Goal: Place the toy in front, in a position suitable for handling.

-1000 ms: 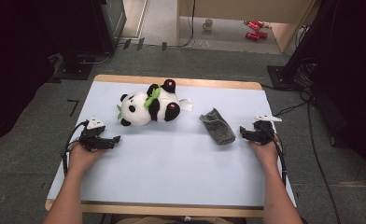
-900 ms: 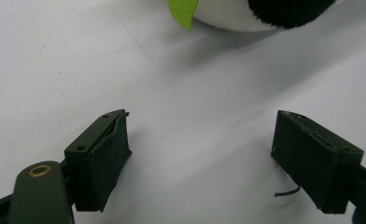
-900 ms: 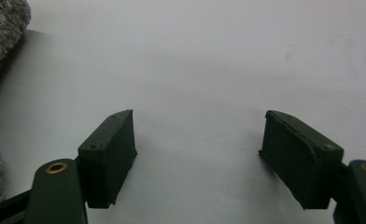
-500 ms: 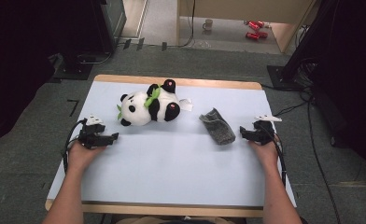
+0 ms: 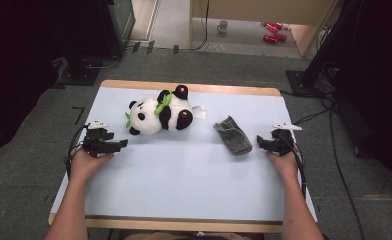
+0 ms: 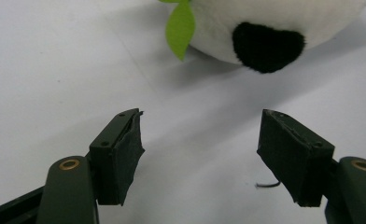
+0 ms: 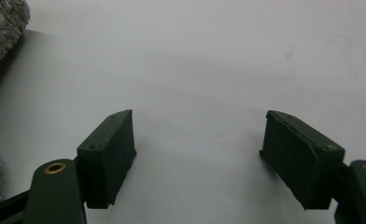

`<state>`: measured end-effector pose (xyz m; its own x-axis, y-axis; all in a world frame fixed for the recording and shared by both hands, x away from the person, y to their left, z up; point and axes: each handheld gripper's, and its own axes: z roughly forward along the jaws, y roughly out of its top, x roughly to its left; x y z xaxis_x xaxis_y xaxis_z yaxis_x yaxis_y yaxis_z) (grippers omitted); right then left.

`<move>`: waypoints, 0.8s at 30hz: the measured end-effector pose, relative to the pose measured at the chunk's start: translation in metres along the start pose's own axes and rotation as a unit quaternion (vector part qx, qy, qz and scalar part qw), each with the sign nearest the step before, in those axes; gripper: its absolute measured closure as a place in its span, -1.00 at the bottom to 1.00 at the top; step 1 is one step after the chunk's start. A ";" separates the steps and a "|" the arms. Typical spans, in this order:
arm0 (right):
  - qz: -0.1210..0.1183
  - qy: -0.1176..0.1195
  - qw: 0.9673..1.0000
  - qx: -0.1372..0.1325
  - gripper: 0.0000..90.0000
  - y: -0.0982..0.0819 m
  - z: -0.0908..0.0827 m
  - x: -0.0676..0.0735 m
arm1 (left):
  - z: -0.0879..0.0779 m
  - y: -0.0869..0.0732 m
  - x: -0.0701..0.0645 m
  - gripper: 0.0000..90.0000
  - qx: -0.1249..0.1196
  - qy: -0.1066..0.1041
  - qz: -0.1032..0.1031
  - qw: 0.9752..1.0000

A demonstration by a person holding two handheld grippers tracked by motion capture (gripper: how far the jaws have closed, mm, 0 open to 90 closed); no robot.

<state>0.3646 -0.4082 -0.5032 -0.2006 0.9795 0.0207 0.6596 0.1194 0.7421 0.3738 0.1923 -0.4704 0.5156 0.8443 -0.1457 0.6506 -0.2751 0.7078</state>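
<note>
Panda [image 5: 159, 116] is seen lying on its side at the far-left part of the counter [image 5: 184, 175], untouched. Left claw [image 5: 118, 145] is held just short of it, jaws apart with nothing between them; they have just been closing a little, though only bare counter lies in the gap. In the left gripper view, panda [image 6: 274, 28] and its green leaf [image 6: 179, 27] are seen ahead of the pads, apart from them. Right claw [image 5: 260, 143] is held open and empty beside the grey cloth [image 5: 233, 135], not touching. Nothing is judged grasped yet; the approach looks made, with grip and any move left. Counter is covered with a pale sheet over a wooden edge. Grey carpet, cables, a mug [image 5: 223, 26] and red cans [image 5: 271, 31] are noted on the floor beyond.
</note>
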 end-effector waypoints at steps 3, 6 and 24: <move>0.001 0.000 1.000 0.000 -0.45 0.000 0.000 0.000 | -0.005 0.005 0.000 -0.33 -0.006 -0.007 -0.005 1.000; 0.001 0.000 1.000 0.000 -0.45 0.000 0.000 0.000 | -0.011 0.011 -0.003 -0.33 -0.019 -0.018 -0.010 1.000; 0.001 0.000 1.000 0.001 -0.45 0.000 0.000 0.000 | -0.030 0.042 -0.026 -0.21 -0.026 -0.026 0.034 0.999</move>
<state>0.3648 -0.4083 -0.5032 -0.1991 0.9797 0.0233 0.6610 0.1168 0.7412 0.3711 0.1726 -0.4167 0.5864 0.7995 -0.1302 0.5835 -0.3054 0.7525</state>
